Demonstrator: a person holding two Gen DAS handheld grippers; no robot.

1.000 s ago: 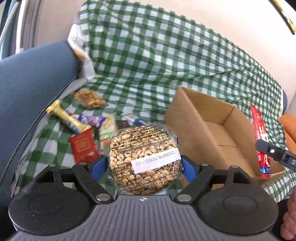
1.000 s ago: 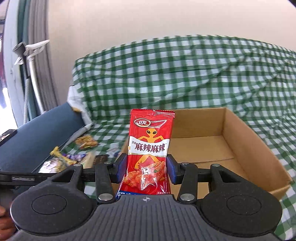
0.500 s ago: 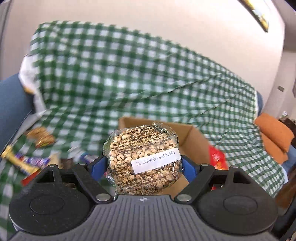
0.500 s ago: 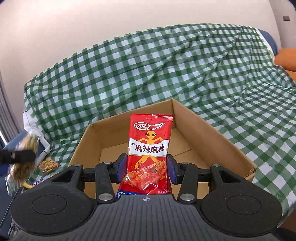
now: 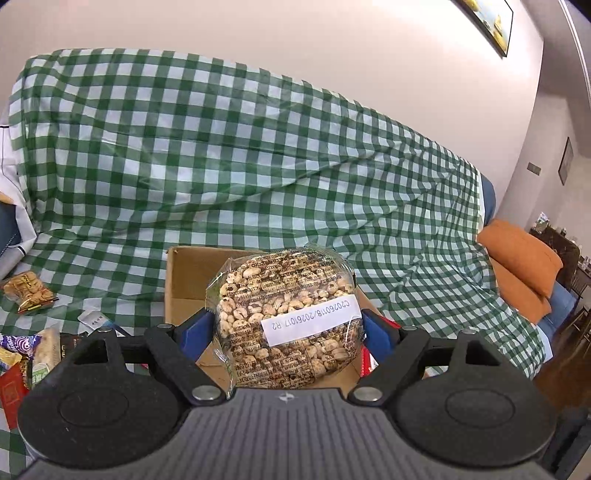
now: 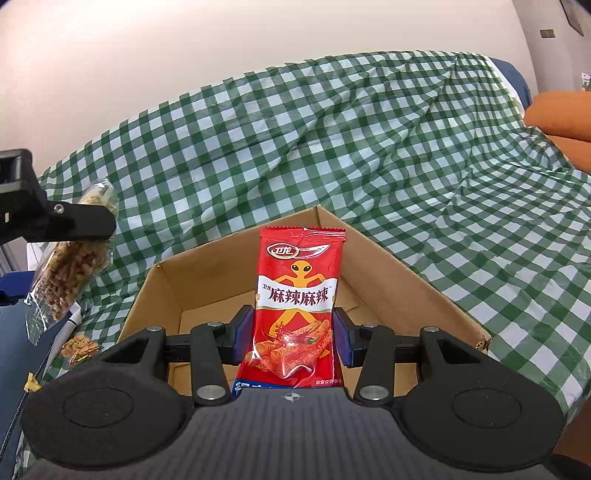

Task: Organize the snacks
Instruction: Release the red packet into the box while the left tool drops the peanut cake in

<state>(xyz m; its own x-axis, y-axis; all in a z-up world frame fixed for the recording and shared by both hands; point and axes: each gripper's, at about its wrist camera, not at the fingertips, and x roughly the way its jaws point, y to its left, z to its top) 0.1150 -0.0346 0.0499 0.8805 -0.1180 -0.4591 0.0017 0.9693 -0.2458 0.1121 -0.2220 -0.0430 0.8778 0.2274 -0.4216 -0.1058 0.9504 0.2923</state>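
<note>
Left wrist view
Left tongs (image 5: pixel 287 325): one pair, spread wide, its two blue pads pressed on the sides of one snack bag.
Puffed grain bag (image 5: pixel 286 314): one clear round bag with a white label, held up above the near end of the box.
Cardboard box (image 5: pixel 184 280): one brown box with its top open, sitting on the checked cloth.
Checked cloth (image 5: pixel 240 166): one green and white cloth spread over a sofa.
Loose snacks: one bag of small cookies (image 5: pixel 27 291) lies alone on the cloth at the left; a small heap of other packets (image 5: pixel 26 354) lies nearer, too mixed up to count.
Orange cushions (image 5: pixel 521 258): two, at the right end of the sofa.
Picture frames: one on the wall at the top right (image 5: pixel 487 22), one smaller on the far wall (image 5: pixel 565 160).

Right wrist view
Right tongs (image 6: pixel 293 334): one pair, about half open, its pads squeezing one packet.
Red spicy snack packet (image 6: pixel 297 295): one, standing upright in the tongs, above the open box.
Cardboard box (image 6: pixel 406 273): one; the part of its floor that shows is bare.
Left tongs (image 6: pixel 74 221): seen at the left edge, gripping the grain bag (image 6: pixel 62 280) beside the box.
Cookie bag (image 6: pixel 79 347): one, on the cloth at the lower left.
</note>
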